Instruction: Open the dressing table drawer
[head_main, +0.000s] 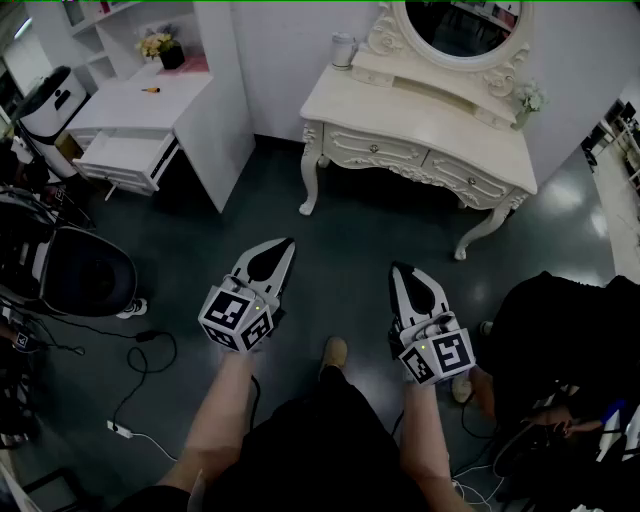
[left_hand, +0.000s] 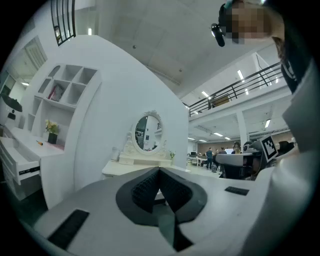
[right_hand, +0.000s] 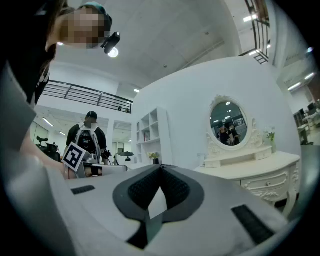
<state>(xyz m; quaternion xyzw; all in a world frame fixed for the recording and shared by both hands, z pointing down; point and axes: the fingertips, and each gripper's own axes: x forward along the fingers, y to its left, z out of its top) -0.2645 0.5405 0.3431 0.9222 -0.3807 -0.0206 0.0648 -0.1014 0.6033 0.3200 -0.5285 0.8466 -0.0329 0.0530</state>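
The cream dressing table (head_main: 420, 115) stands against the far wall under an oval mirror (head_main: 460, 25). Its two front drawers, the left one (head_main: 375, 148) and the right one (head_main: 466, 180), are both closed. My left gripper (head_main: 287, 242) and right gripper (head_main: 397, 268) hover side by side over the dark floor, well short of the table, both shut with nothing held. In the left gripper view the shut jaws (left_hand: 159, 170) point toward the table (left_hand: 122, 169). The right gripper view has shut jaws (right_hand: 161, 167) and the table's drawer front (right_hand: 267, 184) at the right.
A white desk (head_main: 150, 110) with an open drawer (head_main: 120, 160) stands at the left, shelves behind it. A black chair (head_main: 85, 272) and cables (head_main: 140, 365) lie on the floor at left. A black bag-like bulk (head_main: 565, 330) sits at right. My shoe (head_main: 335, 352) shows below.
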